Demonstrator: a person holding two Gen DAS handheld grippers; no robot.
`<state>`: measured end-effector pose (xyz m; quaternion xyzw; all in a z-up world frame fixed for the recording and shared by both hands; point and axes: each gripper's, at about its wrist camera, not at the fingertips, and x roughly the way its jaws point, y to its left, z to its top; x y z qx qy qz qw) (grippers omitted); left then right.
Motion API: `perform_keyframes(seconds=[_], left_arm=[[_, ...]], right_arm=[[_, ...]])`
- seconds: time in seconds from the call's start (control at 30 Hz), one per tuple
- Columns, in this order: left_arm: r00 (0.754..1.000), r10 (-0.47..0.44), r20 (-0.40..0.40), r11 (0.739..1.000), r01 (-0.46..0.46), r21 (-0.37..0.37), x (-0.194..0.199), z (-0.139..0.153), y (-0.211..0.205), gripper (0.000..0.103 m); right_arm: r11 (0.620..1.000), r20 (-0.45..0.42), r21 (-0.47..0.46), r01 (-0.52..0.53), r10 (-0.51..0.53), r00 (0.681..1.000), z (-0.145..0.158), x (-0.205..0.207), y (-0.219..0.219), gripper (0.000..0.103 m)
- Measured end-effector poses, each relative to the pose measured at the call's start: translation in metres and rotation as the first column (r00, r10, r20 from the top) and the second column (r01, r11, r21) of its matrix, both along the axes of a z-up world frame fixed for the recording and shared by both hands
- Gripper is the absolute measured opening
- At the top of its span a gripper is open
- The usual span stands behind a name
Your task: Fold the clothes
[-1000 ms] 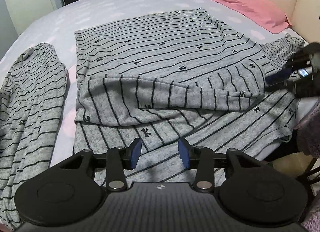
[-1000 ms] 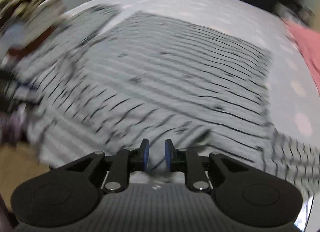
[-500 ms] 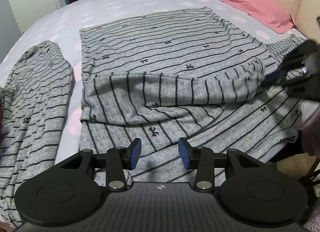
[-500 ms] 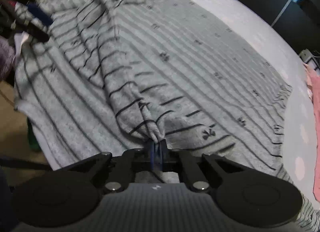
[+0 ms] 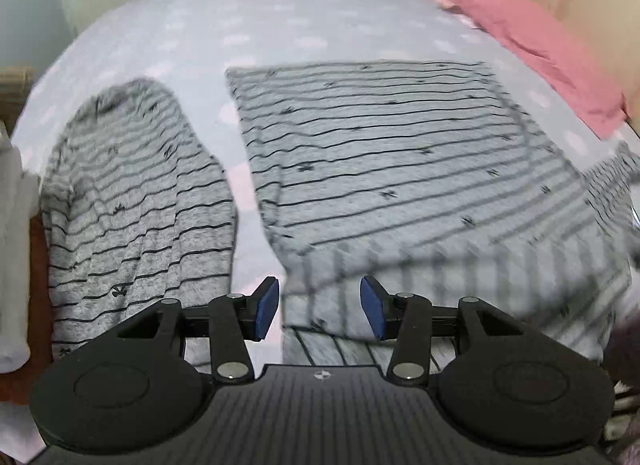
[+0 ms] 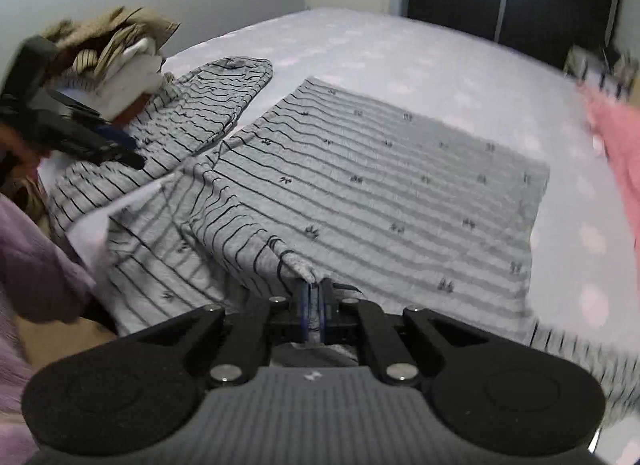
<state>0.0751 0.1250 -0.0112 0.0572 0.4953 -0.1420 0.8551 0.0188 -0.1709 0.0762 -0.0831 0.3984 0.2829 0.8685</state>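
A grey striped top (image 6: pixel 380 185) with small black bows lies spread on the bed (image 6: pixel 400 53), its body flat across the middle of the right wrist view. One sleeve (image 6: pixel 244 225) is folded in over the body and runs from about 10 o'clock down to the centre bottom, where its cuff sits between the pads of the right gripper (image 6: pixel 314 305). Those jaws are pressed together on the cuff, with only a sliver of fabric showing between them.

In the left wrist view the same top (image 5: pixel 400 169) fills the centre and 3 o'clock side, partly blurred. A second grey striped piece (image 5: pixel 136 201) lies apart from it at 9 o'clock. The left gripper (image 5: pixel 320 307) hovers over the top's near corner with its jaws partly apart; they have just been opening and nothing is gripped between them.

A pink pillow (image 5: pixel 532 45) lies at 2 o'clock. A purple sleeve (image 6: pixel 36 265) shows at 8 o'clock in the right wrist view.
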Motion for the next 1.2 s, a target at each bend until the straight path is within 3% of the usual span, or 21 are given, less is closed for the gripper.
perform_keyframes(seconds=[0.13,0.23,0.37,0.5,0.57,0.63,0.83,1.0,1.1,1.2], left_arm=[[0.990,0.069,-0.125,0.989,-0.084,-0.119,0.043,-0.020,-0.001,0.043],[0.971,0.092,-0.219,0.978,-0.130,-0.162,0.074,-0.043,-0.011,0.043],[0.956,0.113,-0.272,0.987,-0.139,-0.079,0.095,-0.068,-0.029,0.042],[0.944,0.135,-0.300,0.989,-0.147,-0.017,0.109,-0.083,-0.038,0.030],[0.942,0.143,-0.303,0.990,-0.138,0.040,0.112,-0.090,-0.044,0.014],[0.944,0.144,-0.295,0.989,-0.128,0.074,0.116,-0.094,-0.042,0.008],[0.952,0.159,-0.263,0.987,-0.152,0.045,0.107,-0.078,-0.025,0.006],[0.953,0.184,-0.243,0.980,-0.198,-0.033,0.099,-0.052,0.003,0.006],[0.946,0.203,-0.251,0.971,-0.229,-0.076,0.100,-0.047,0.021,0.006],[0.938,0.211,-0.275,0.961,-0.250,-0.116,0.102,-0.050,0.037,0.006]], right_arm=[[0.997,-0.044,0.070,0.021,-0.018,0.999,0.014,-0.011,-0.020,0.005],[0.998,-0.080,0.052,0.047,-0.043,0.996,0.007,-0.015,-0.030,0.005],[0.997,-0.161,0.043,0.070,-0.062,0.985,-0.022,-0.008,-0.030,0.005],[0.998,-0.182,0.050,0.044,-0.035,0.983,-0.031,-0.006,-0.023,0.005],[0.998,-0.178,0.059,0.038,-0.027,0.984,-0.029,-0.005,-0.023,0.005],[0.997,-0.174,0.067,0.039,-0.027,0.984,-0.028,-0.003,-0.024,0.005],[0.996,-0.170,0.054,0.077,-0.067,0.983,-0.030,-0.003,-0.032,0.005],[0.996,-0.123,-0.012,0.086,-0.087,0.989,-0.014,0.011,-0.027,0.005],[0.990,-0.058,-0.139,0.027,-0.036,0.998,0.006,0.038,-0.010,0.005],[0.960,-0.016,-0.278,-0.023,0.019,1.000,0.025,0.084,0.015,0.005]])
